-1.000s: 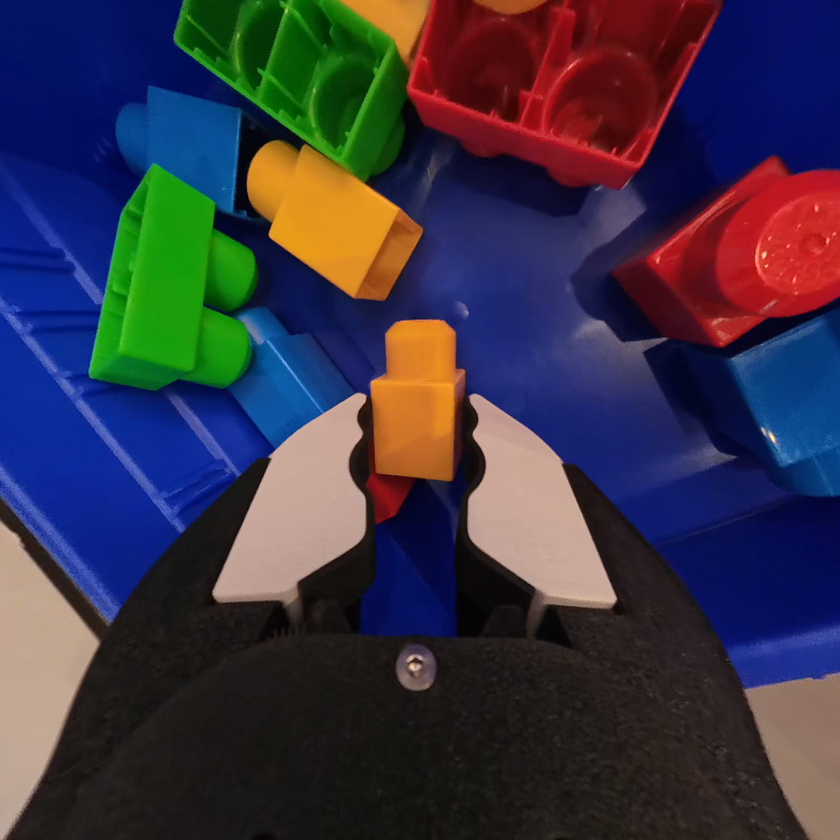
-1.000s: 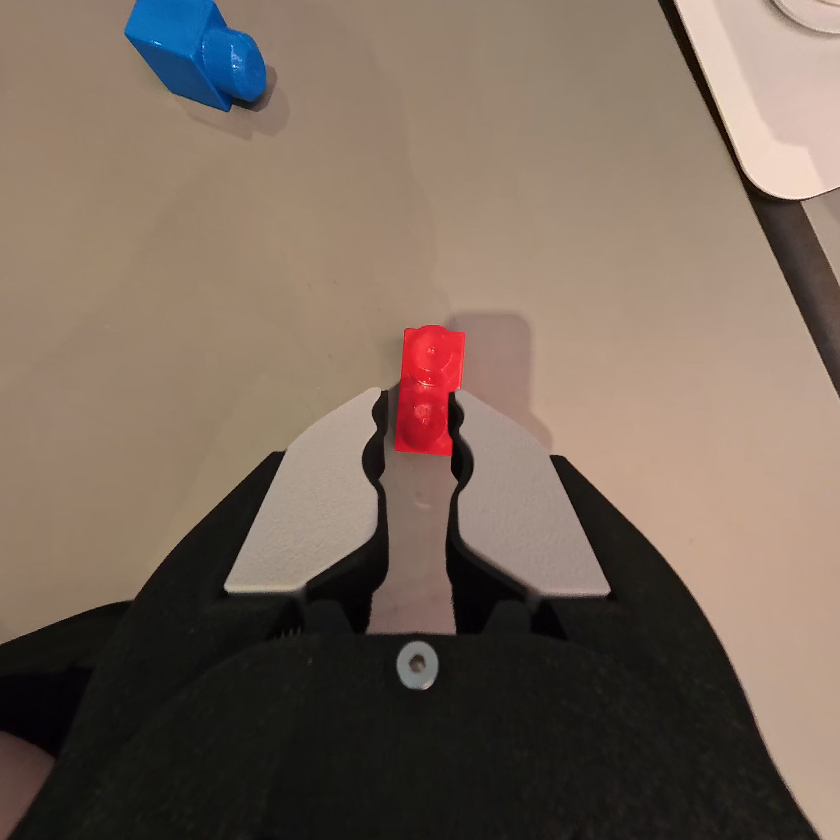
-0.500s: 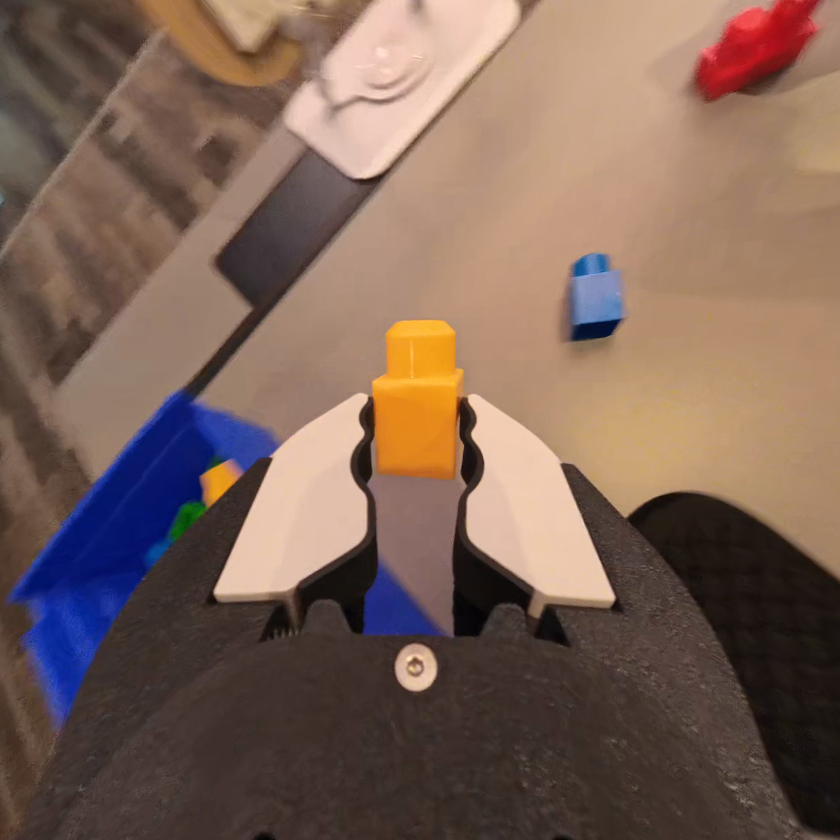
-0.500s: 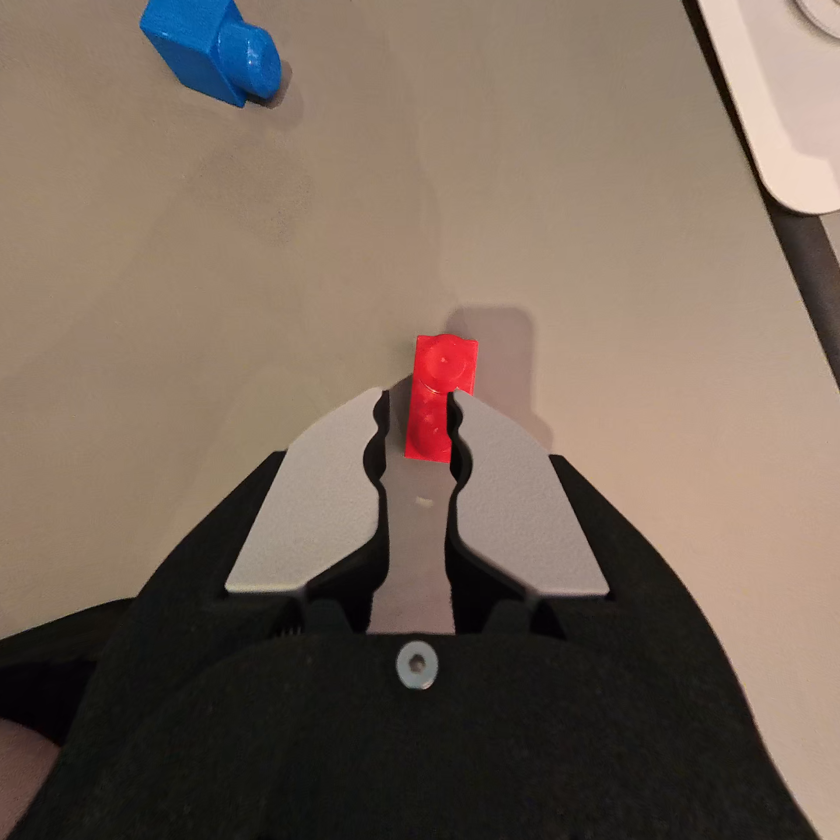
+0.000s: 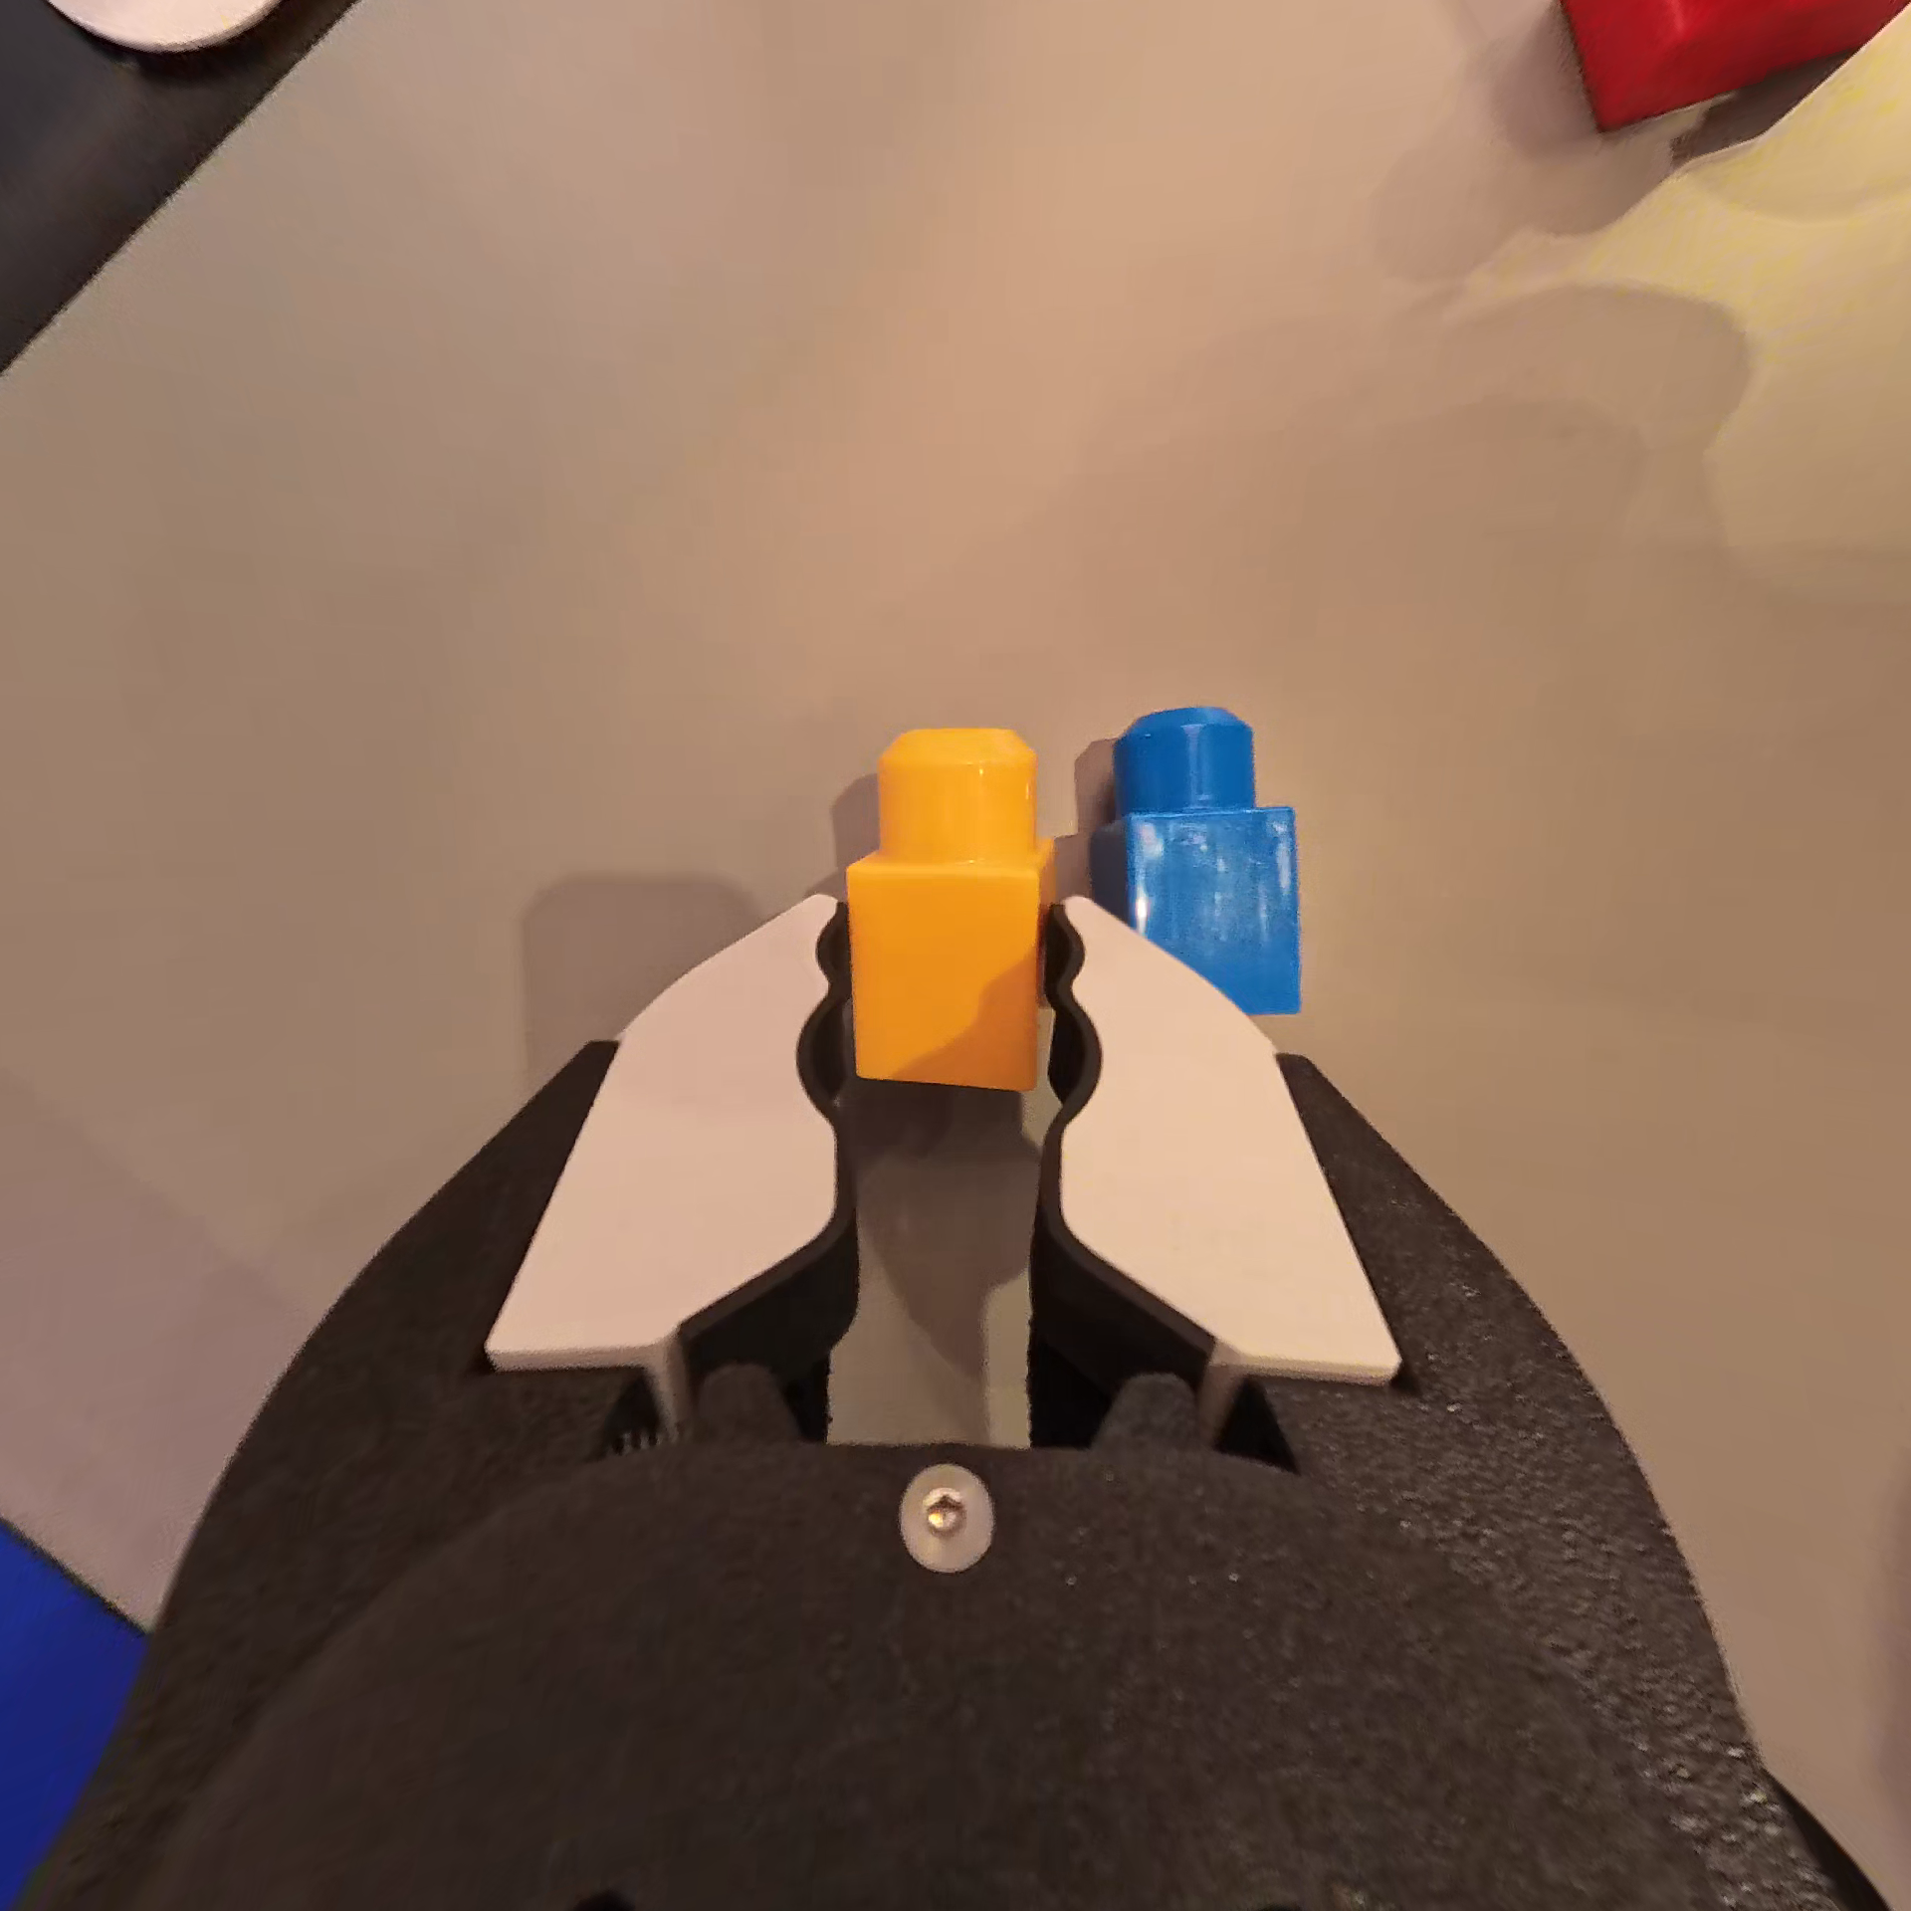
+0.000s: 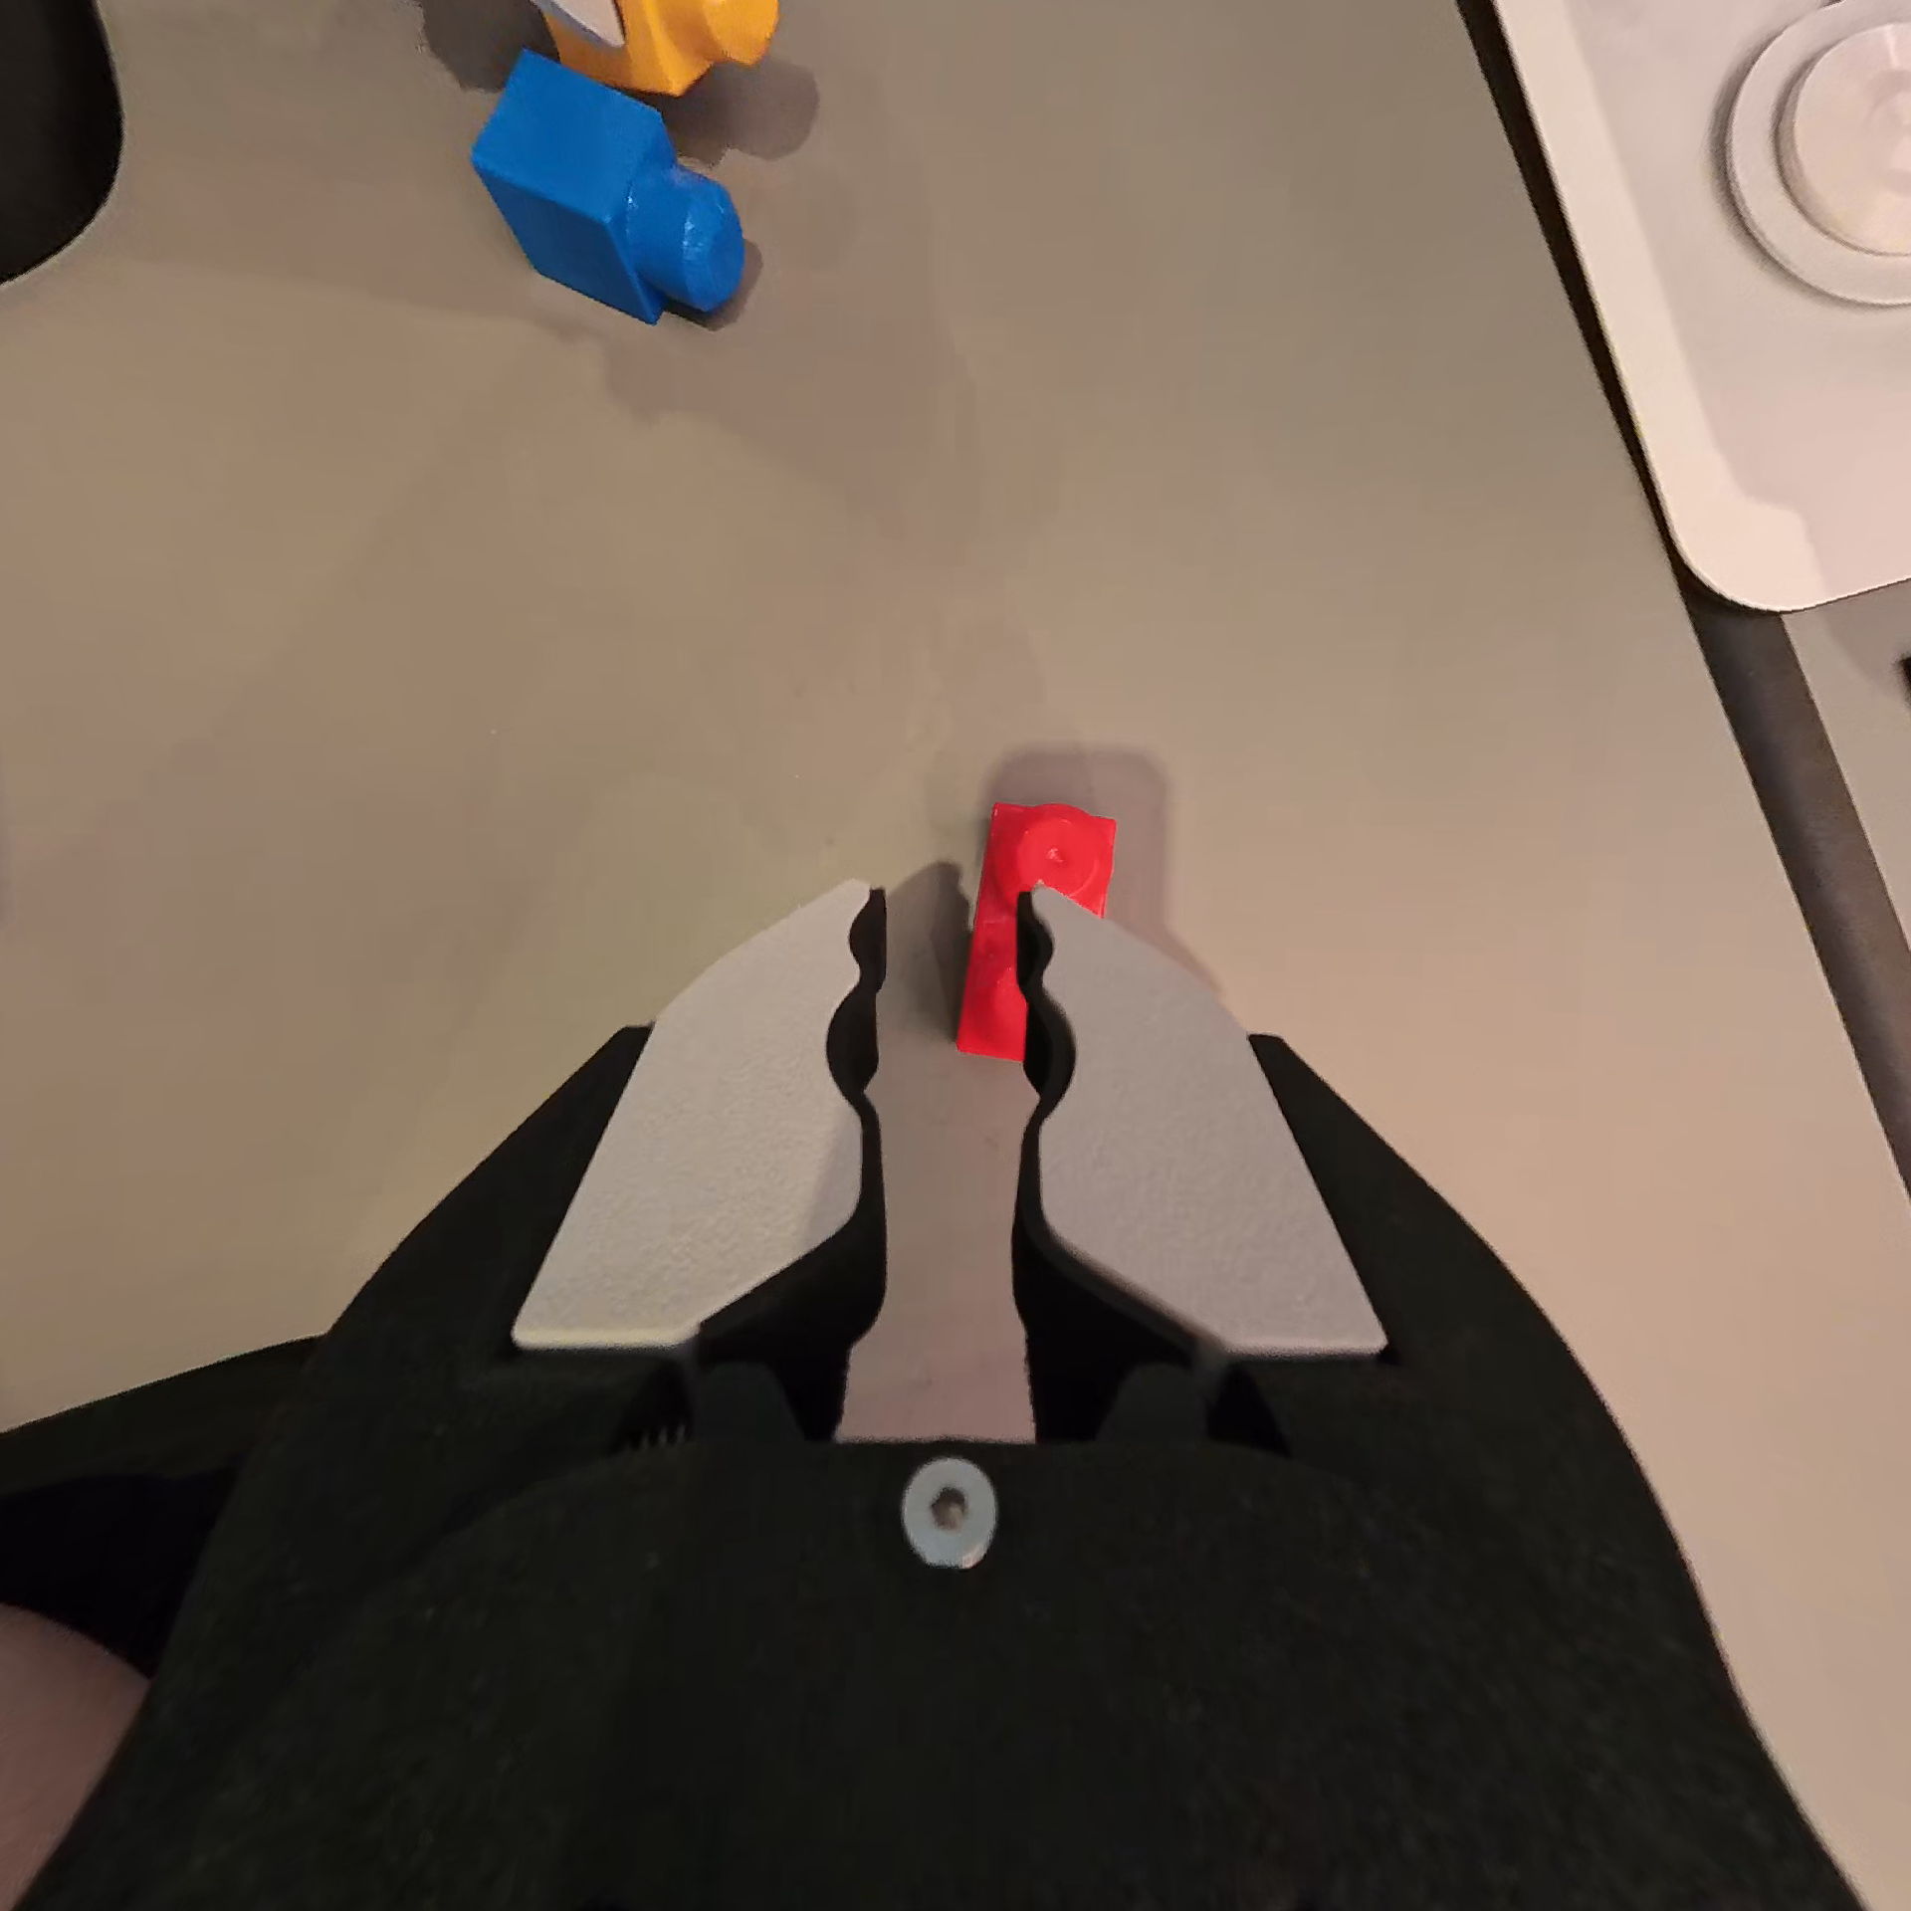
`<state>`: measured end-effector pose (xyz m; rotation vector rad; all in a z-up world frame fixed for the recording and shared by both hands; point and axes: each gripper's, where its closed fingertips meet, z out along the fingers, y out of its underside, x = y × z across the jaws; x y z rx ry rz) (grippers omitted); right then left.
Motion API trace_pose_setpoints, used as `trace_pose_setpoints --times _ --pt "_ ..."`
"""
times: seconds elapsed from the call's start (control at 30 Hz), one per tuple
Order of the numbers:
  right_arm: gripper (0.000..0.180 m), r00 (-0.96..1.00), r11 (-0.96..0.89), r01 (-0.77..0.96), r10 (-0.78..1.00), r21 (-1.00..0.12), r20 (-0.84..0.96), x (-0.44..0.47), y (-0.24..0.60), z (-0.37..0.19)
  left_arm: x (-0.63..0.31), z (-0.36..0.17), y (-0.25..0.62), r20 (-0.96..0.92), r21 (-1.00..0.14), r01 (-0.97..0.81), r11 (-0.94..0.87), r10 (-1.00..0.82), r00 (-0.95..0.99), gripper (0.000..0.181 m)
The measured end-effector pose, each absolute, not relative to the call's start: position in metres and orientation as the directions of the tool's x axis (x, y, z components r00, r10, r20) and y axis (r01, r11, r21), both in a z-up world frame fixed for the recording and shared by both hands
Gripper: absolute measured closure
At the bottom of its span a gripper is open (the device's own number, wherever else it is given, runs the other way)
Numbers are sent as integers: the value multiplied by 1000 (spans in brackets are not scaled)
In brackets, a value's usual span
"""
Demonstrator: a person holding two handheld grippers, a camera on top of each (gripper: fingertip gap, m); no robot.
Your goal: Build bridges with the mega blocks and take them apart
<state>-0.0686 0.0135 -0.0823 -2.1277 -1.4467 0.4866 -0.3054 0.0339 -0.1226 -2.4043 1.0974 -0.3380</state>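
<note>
A: Your left hand-held gripper (image 5: 946,982) has left the blue bin and now pinches the yellow block (image 5: 946,957) low over the worktop (image 5: 620,517), just beside the blue block (image 5: 1205,900), which lies on its side.

B: And your right hand-held gripper (image 6: 951,972)?

A: A second ago you were clamping the red block (image 6: 1019,931). Now the jaws are spread; the block stands on the worktop, stud up, close against the right finger (image 6: 1127,1086), clear of the left one.

B: So red is placed, I'd say, as one pier.

A: Likely. Yellow is arriving, but the blue block must be stood upright before it can carry anything. The bridge is barely begun: nothing is joined yet.
</note>
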Motion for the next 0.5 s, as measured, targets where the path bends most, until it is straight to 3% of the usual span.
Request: trace_pose_setpoints --times 0.27,0.5 --pt "156 374 -312 746 927 -589 -17 -64 13 -85 -305 -134 37 55 -494 -639 -589 -755 653 145" --pt "156 377 -322 746 926 -583 -28 -62 13 -88 -309 -106 40 104 -585 -565 -582 -744 660 142"
